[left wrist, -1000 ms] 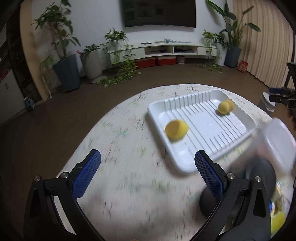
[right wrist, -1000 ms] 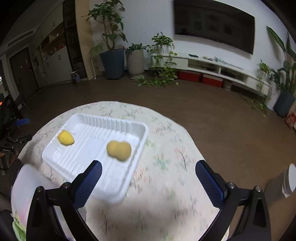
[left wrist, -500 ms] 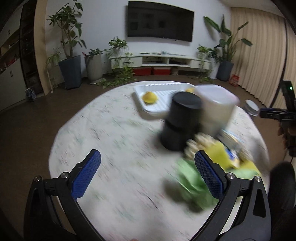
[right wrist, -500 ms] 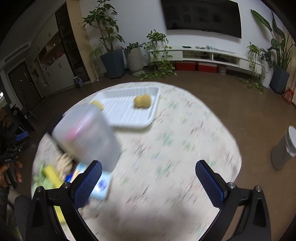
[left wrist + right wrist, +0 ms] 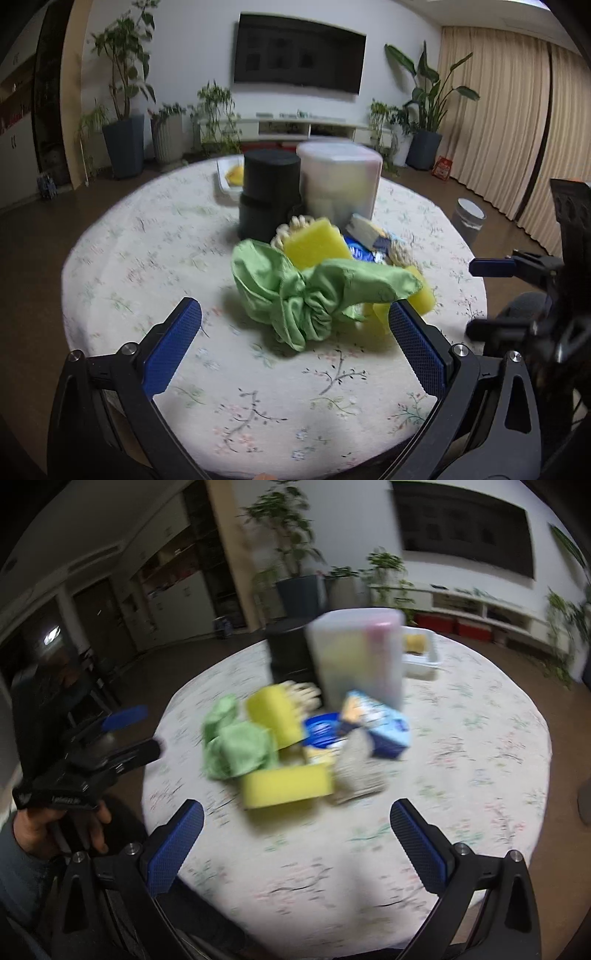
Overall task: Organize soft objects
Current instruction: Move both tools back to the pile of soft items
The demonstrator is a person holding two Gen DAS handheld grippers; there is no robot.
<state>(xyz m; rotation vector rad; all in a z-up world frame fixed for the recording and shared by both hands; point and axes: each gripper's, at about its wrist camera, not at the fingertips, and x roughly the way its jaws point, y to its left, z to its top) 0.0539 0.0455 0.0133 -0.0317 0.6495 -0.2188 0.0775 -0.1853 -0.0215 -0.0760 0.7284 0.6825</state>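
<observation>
Soft objects heaped mid-table: green cloth scrunchie (image 5: 295, 295) nearest, at 12 o'clock of left gripper (image 5: 293, 332), just beyond its tips. Left gripper spread wide, nothing between the pads. Right gripper (image 5: 295, 832) likewise spread and empty, pointing at a yellow sponge (image 5: 286, 786) at its 12 o'clock (right-wrist view heavily blurred).

Behind scrunchie: second yellow sponge (image 5: 316, 247), propped on the heap, touching a beige knitted piece (image 5: 295, 223). At 1 o'clock, blue-and-white packets (image 5: 365, 236), partly buried.

Farther: black cylinder (image 5: 269, 195) and translucent lidded tub (image 5: 340, 181) side by side, touching or nearly. White tray (image 5: 225, 177) at far edge, yellow item inside, mostly hidden behind cylinder.

Step in hand, by judgement: approach for a first pick. Best done by lowering around scrunchie's bunched middle, closing on the thick gather rather than a loose flap; lifting slowly, since fabric drapes over the sponge and could drag it.

Writing: none readable; packet print too blurred.
</observation>
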